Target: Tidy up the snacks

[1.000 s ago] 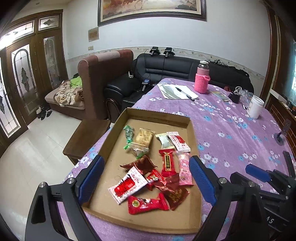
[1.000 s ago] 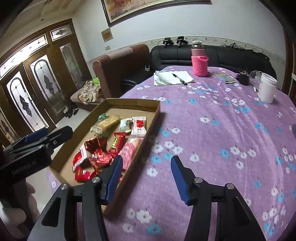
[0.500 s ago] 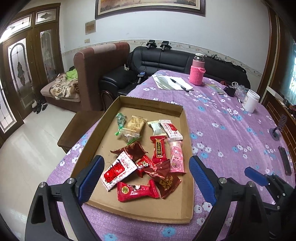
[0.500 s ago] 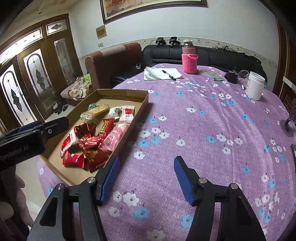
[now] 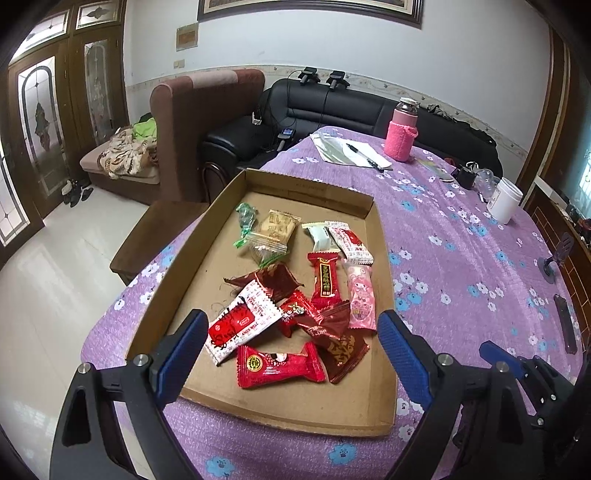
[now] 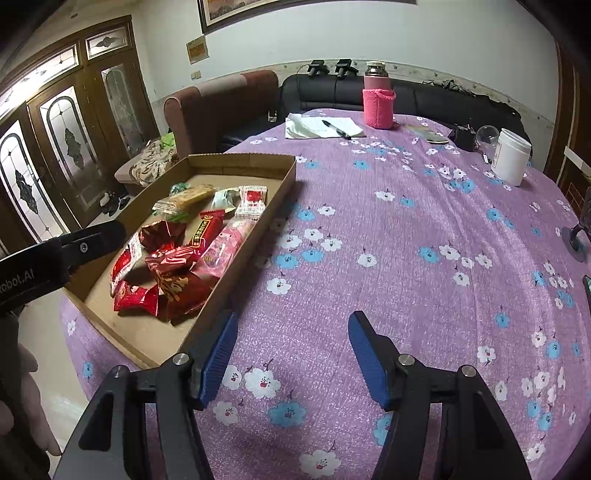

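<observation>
Closer now: snack tray (image 5: 384, 258), pink bottle (image 5: 400, 140) behind.

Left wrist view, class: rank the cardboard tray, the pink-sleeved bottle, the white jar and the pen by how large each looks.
1. Cardboard tray, by far the largest.
2. Pink-sleeved bottle.
3. White jar, close to the bottle; both stand far off, so that order is unsure.
4. Pen, the smallest.

White walls (image 5: 461, 55), framed painting (image 5: 310, 7) up top, black sofa (image 5: 332, 107), brown armchair (image 5: 207, 110), stained-glass wooden doors (image 6: 70, 147), glossy pale floor (image 5: 48, 277).
</observation>
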`<state>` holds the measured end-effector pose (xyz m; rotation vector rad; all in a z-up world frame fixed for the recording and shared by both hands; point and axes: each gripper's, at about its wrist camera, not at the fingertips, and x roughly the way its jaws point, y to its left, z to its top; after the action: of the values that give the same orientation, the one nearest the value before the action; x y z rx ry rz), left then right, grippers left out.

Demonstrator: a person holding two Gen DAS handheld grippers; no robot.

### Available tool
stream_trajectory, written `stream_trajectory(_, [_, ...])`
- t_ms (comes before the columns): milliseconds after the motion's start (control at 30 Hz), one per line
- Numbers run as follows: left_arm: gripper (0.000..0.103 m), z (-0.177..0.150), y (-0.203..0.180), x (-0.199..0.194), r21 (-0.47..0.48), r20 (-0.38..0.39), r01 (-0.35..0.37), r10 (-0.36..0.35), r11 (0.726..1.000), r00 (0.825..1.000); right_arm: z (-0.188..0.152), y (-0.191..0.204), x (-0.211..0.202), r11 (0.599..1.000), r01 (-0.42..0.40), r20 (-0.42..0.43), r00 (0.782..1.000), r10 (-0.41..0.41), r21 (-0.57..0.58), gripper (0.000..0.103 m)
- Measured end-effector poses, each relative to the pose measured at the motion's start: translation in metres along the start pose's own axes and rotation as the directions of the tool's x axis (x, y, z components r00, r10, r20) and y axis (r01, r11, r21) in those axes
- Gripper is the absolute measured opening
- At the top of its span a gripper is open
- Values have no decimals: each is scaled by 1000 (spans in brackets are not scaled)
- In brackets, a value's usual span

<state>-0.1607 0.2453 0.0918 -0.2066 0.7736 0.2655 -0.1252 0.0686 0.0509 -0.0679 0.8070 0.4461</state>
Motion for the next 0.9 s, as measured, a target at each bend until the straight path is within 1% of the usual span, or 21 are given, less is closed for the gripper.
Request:
stream_trajectory(400, [93,-19,8,-6,4,5,5,-5,1000,1000,-11,15,4,998,32,-10,999,-32,-47,67])
stream_trajectory(567, [93,-29,9,-12,2,26,13,-13,1000,1000,-15,19,3,996,47,-4,999,-47,-69,68])
stream_trajectory(767, [93,-33,6,-16,6,41,6,-6,1000,999,-20,27,0,991,71,13,997,-70,-114,72])
stream_trajectory(900, [93,-28,16,-21,-9,63,-24,24,1000,998,-18,25,-4,991,61,27,998,-58,-115,72])
